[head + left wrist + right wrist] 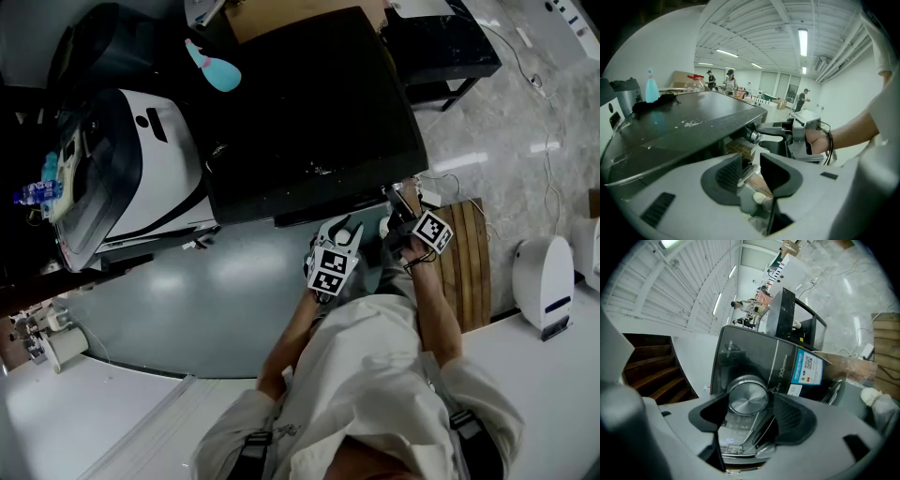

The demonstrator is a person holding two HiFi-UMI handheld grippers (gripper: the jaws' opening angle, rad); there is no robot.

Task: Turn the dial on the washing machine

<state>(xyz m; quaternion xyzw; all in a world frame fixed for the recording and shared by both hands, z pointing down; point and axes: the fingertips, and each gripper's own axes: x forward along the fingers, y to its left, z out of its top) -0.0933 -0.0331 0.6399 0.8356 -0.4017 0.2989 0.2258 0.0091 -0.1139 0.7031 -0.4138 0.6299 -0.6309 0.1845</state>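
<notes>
Dial [748, 397], washer [740, 350] front panel: dead ahead of the right gripper [401, 208], its axis in line with the reach.
Jaws stand apart, one on each side of the rim, not visibly pressing (left gripper [751, 171] open, empty, farther off). Right gripper view shows the dial face and the gaps. Head view hides the dial under the washer's top. Left gripper view gives it side-on.

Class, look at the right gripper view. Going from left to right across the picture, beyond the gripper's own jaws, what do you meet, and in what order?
Brown steps → silver dial → blue label → wooden slats.
</notes>
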